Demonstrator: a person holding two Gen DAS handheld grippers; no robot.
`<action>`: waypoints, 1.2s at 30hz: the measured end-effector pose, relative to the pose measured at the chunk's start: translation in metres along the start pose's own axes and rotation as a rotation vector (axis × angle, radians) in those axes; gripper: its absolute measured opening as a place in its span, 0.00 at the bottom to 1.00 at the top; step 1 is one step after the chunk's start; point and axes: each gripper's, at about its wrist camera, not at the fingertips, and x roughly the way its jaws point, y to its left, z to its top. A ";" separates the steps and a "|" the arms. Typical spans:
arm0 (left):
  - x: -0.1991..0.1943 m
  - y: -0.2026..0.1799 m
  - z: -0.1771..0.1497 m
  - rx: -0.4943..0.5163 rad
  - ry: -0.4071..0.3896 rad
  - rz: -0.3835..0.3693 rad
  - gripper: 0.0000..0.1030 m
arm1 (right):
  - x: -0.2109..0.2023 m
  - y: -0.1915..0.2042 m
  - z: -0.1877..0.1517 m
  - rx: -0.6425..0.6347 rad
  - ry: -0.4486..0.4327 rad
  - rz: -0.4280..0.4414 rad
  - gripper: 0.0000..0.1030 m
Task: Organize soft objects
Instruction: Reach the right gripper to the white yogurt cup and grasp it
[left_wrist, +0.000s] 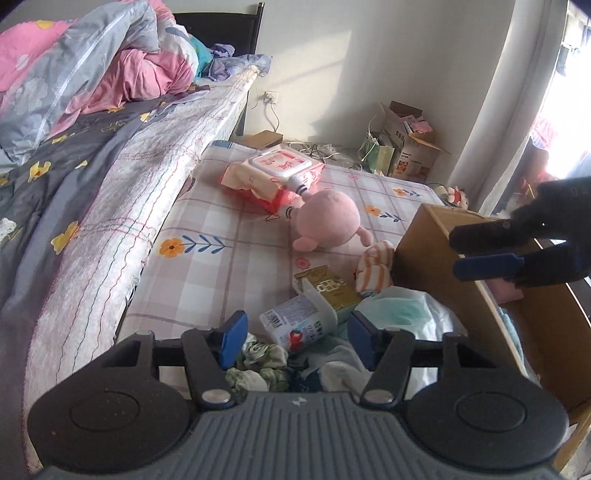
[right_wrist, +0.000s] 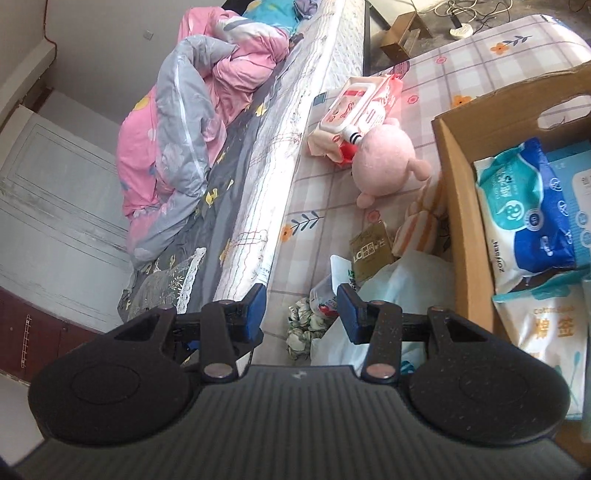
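The left hand-held gripper (left_wrist: 295, 338) hangs released over a jumble of things on a checked floral mat (left_wrist: 207, 254), its blue pads apart and gripping nothing. Just past the pads a yogurt cup (left_wrist: 299, 321) lies on its side, with a green-and-white crumpled cloth (left_wrist: 258, 363) below it and a pale plastic bag (left_wrist: 402, 310) to its right. The right hand-held gripper (right_wrist: 301, 312) is also released, jaws parted around empty air above the same cloth (right_wrist: 303, 325) and bag (right_wrist: 373, 295); in the left wrist view it (left_wrist: 487, 253) shows over the rim of a cardboard box (left_wrist: 424, 243).

Further out on the mat, a gold carton (left_wrist: 328, 286) lies beside a pair of orange-striped socks (left_wrist: 375, 269), which rest against the box wall. Beyond them sits a round pink plush toy (left_wrist: 327, 221), touching a pink pack of wet wipes (left_wrist: 273, 175).

Inside the box (right_wrist: 458, 192), a blue-and-white wipes pack (right_wrist: 528, 210) lies above a pack of cotton swabs (right_wrist: 554, 332).

To the left of the mat stands a bed (left_wrist: 122, 206) with a rumpled pink and grey quilt (left_wrist: 92, 62) heaped on it.
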 end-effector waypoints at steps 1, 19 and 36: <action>0.003 0.005 -0.002 -0.007 0.007 -0.003 0.49 | 0.010 -0.001 0.001 0.002 0.012 -0.004 0.40; 0.064 0.035 -0.011 -0.005 0.100 0.035 0.13 | 0.151 0.005 0.026 -0.030 0.222 -0.162 0.33; 0.089 0.034 -0.028 0.004 0.178 0.021 0.08 | 0.164 0.023 0.016 -0.060 0.250 -0.177 0.32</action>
